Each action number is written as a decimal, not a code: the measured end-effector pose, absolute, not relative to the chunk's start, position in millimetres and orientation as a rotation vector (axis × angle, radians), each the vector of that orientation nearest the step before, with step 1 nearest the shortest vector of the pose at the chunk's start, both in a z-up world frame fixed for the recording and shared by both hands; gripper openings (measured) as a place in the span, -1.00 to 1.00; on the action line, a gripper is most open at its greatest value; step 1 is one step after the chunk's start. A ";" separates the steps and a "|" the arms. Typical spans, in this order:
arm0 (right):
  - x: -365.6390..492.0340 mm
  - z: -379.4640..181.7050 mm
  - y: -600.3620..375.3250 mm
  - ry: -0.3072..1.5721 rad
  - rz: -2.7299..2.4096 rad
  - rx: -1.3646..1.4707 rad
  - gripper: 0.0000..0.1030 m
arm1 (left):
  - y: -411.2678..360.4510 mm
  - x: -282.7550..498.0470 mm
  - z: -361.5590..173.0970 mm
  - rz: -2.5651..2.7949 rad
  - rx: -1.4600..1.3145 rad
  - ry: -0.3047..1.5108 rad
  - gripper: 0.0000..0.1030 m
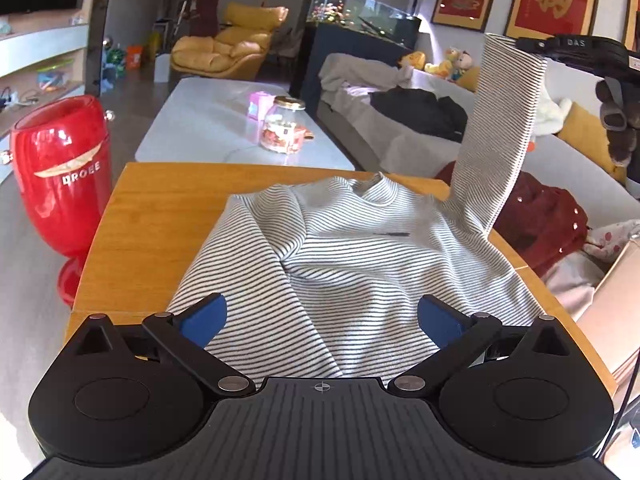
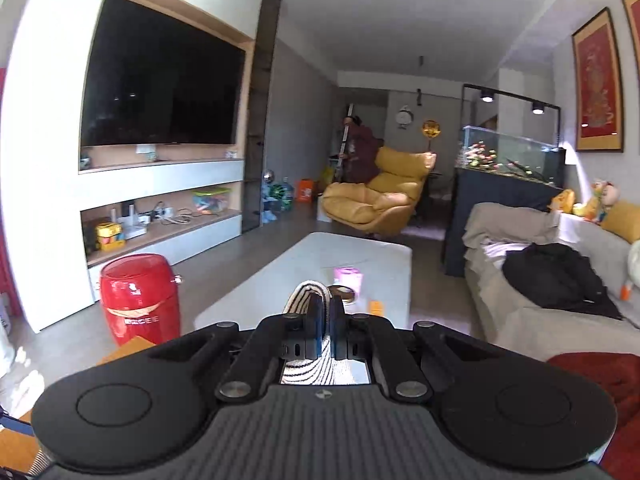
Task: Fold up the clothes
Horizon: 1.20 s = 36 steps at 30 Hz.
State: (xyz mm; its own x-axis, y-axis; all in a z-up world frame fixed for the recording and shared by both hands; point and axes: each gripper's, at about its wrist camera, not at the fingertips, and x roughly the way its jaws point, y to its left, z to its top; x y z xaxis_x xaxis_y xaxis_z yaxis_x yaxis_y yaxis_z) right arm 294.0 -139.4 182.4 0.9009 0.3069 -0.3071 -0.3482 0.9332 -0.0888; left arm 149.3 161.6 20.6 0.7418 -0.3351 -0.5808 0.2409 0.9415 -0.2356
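The striped sweater (image 1: 352, 248) is spread on the wooden table (image 1: 160, 216). Its sleeve (image 1: 500, 128) is held aloft, pinched in the right gripper (image 2: 324, 320); the left gripper (image 1: 320, 316) is spread wide above the hem. The bite seems shallow, so the cuff may slip out mid-fold.

Seeing red barrel stool (image 1: 60, 172) standing at frame left beside wooden table (image 1: 152, 216). Glass jar (image 1: 282, 124) sitting on grey coffee table (image 1: 200, 120), upper centre. Yellow armchair (image 2: 380, 196) showing mid-frame; fish tank (image 2: 508, 152) sitting right of it.
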 end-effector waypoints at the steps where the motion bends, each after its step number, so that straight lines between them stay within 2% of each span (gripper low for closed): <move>1: 301.0 179.2 -124.8 0.303 0.370 -0.145 -0.94 | 163.5 147.6 19.9 -0.314 -0.154 0.664 1.00; 9: 329.3 134.1 -43.5 0.416 0.414 -0.167 -0.92 | 180.3 133.4 18.0 -0.289 -0.167 0.666 1.00; 12: 323.5 129.7 -39.6 0.430 0.432 -0.129 -0.70 | 190.3 132.9 17.1 -0.264 -0.177 0.668 1.00; 14: 315.5 128.9 -39.2 0.442 0.455 -0.108 -0.49 | 197.0 133.3 16.3 -0.244 -0.189 0.667 1.00; 16: 302.5 124.9 -39.7 0.490 0.520 -0.081 -0.43 | 205.5 135.1 16.5 -0.225 -0.208 0.661 1.00; 20: 268.5 96.6 -46.1 0.753 0.703 0.130 -0.42 | 217.6 138.7 21.0 -0.187 -0.249 0.645 1.00; 28: 208.8 -10.6 -16.9 1.317 0.854 0.558 -0.42 | 228.9 142.3 28.9 -0.147 -0.288 0.610 1.00; 30: 205.4 -28.5 -12.9 1.360 0.828 0.615 -0.42 | 230.9 142.3 30.9 -0.137 -0.296 0.601 1.00; 34: 212.4 -45.9 -6.0 1.316 0.766 0.625 -0.42 | 234.9 137.6 32.8 -0.115 -0.316 0.594 1.00; 36: 213.4 -41.3 1.8 1.257 0.784 0.538 -0.52 | 236.7 135.2 34.2 -0.104 -0.324 0.595 1.00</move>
